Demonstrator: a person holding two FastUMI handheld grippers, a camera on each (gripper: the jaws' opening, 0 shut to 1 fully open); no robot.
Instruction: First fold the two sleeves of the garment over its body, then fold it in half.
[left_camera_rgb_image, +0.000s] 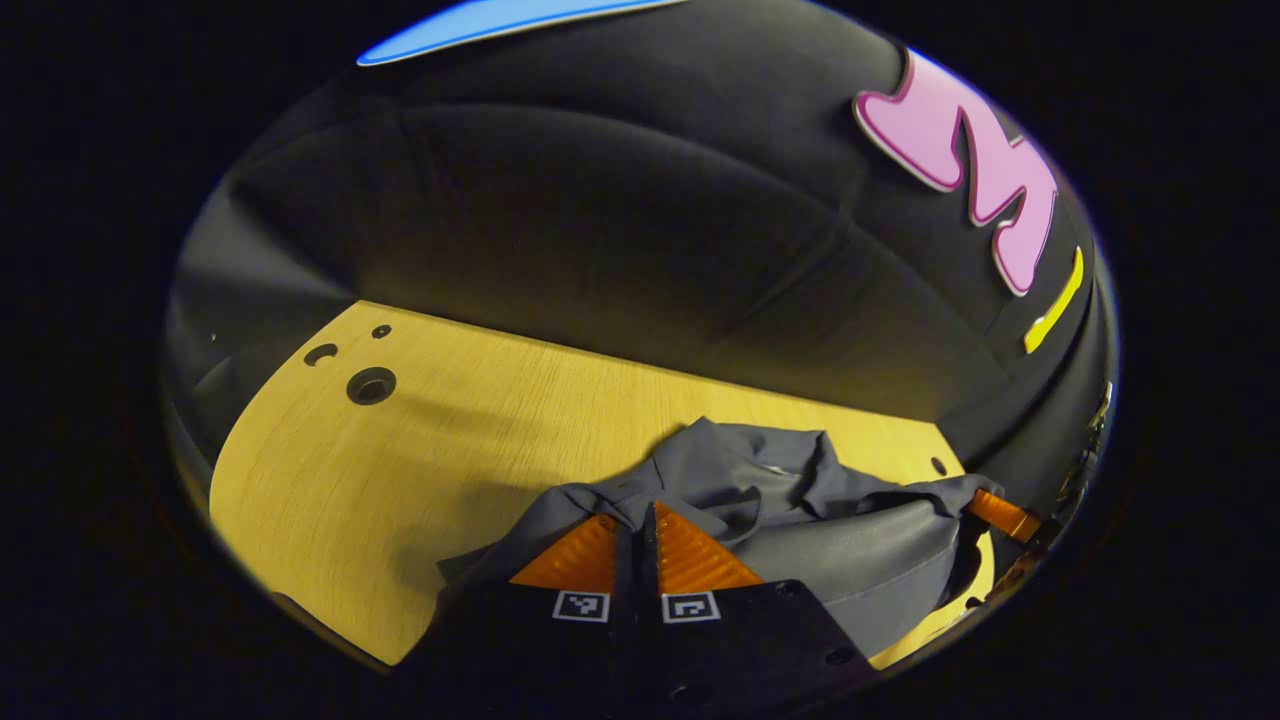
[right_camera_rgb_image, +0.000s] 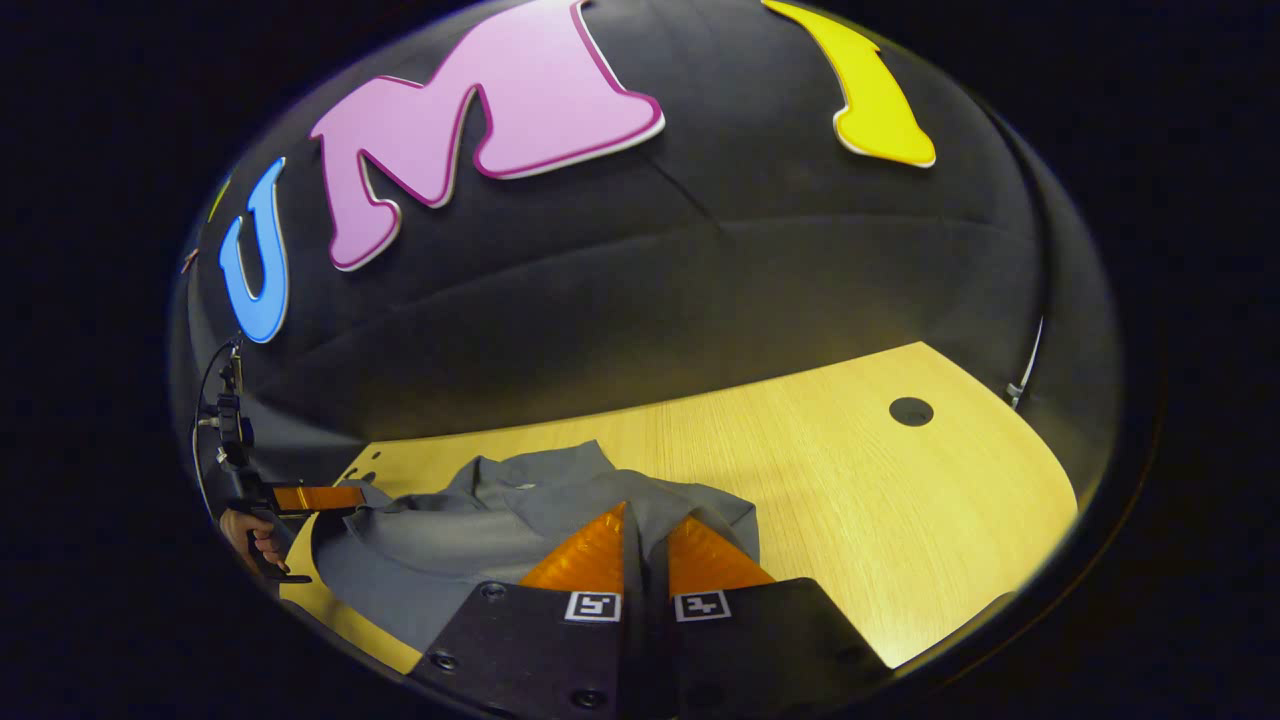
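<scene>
A grey garment (left_camera_rgb_image: 770, 480) lies bunched on the wooden table (left_camera_rgb_image: 450, 430), with its near edge stretched between both grippers. My left gripper (left_camera_rgb_image: 635, 510) has its orange fingers shut on the cloth at one end. In the left gripper view the right gripper's orange finger (left_camera_rgb_image: 1000, 513) pinches the far right end of the garment. In the right gripper view my right gripper (right_camera_rgb_image: 645, 512) is shut on the grey garment (right_camera_rgb_image: 480, 530) too. There the left gripper (right_camera_rgb_image: 315, 497), held by a hand (right_camera_rgb_image: 255, 540), grips the far left edge. The sleeves are hidden in the folds.
The light wooden table (right_camera_rgb_image: 900, 500) has round holes near its corners (left_camera_rgb_image: 371, 385) (right_camera_rgb_image: 911, 411). Black cloth walls close in behind the table. A cable and stand (right_camera_rgb_image: 228, 420) rise at the far left of the right gripper view.
</scene>
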